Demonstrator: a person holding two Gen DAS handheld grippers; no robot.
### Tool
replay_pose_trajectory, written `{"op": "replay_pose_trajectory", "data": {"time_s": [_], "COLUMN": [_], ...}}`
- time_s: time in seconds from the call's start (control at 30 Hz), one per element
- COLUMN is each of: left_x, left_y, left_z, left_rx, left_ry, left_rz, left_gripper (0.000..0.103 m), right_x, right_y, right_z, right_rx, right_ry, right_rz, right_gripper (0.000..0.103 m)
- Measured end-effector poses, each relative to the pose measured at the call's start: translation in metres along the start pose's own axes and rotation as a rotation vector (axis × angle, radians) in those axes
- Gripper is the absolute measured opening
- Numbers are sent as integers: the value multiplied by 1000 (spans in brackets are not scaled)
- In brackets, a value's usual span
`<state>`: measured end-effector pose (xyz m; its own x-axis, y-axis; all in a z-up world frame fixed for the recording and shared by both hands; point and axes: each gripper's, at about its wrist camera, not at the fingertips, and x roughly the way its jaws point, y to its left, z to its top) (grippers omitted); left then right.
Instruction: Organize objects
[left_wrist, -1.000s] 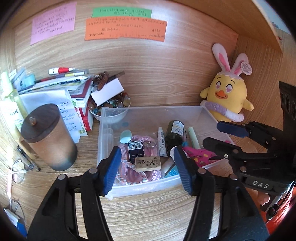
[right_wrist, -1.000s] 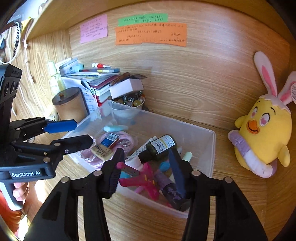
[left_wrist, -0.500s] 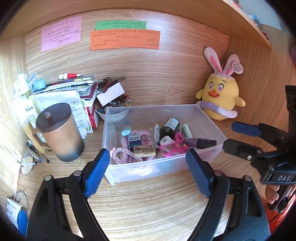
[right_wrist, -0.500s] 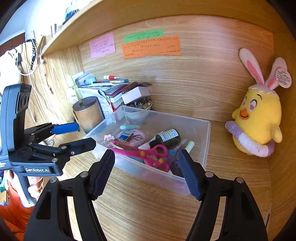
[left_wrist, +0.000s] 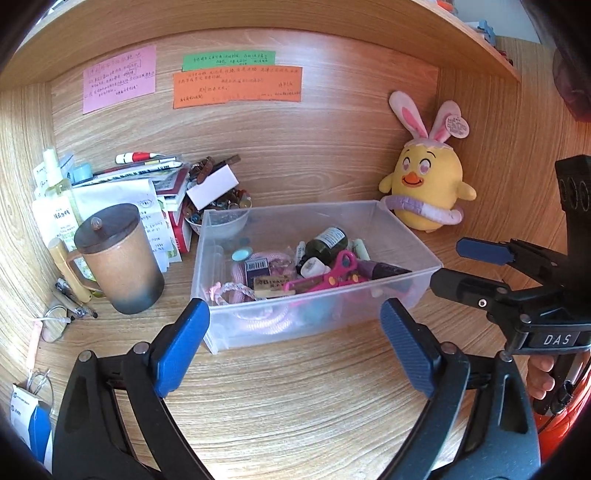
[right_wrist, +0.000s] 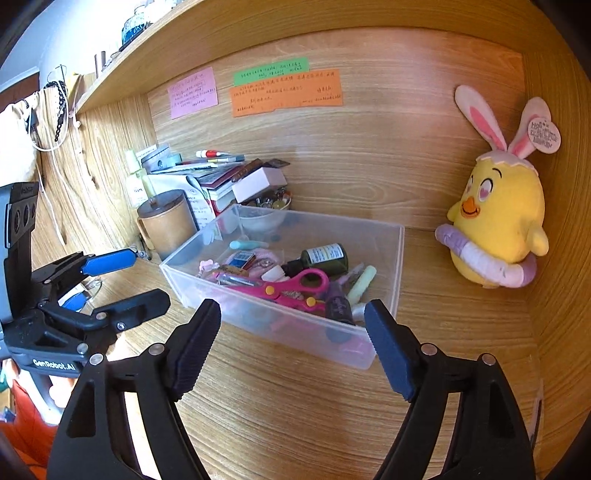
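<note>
On the wooden desk, near the back wall, sits the clear plastic bin, and in it lie pink scissors, a dark green bottle, a pink cord and an eraser, heaped together. Just short of the bin's near wall hover the left gripper and the right gripper, each with jaws wide apart and empty. A lidded brown mug stands left of the bin, a yellow chick plush to its right.
</note>
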<state>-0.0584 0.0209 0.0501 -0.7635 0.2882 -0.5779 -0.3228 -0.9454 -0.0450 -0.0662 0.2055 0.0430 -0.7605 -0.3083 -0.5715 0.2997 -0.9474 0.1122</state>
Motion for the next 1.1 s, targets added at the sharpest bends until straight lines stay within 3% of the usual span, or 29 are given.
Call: {"op": "replay_pose_trajectory", "data": {"time_s": [1.1], "left_x": [-2], "left_y": [-2], "left_z": [-2], "left_rx": [-27], "left_ry": [-5], "left_rz": [-30], "left_gripper": [95], "right_x": [-1], "right_y": [-2], "right_z": [-3], "right_rx": [17], "right_ry": [6], "right_rz": [6], "right_gripper": [82]}}
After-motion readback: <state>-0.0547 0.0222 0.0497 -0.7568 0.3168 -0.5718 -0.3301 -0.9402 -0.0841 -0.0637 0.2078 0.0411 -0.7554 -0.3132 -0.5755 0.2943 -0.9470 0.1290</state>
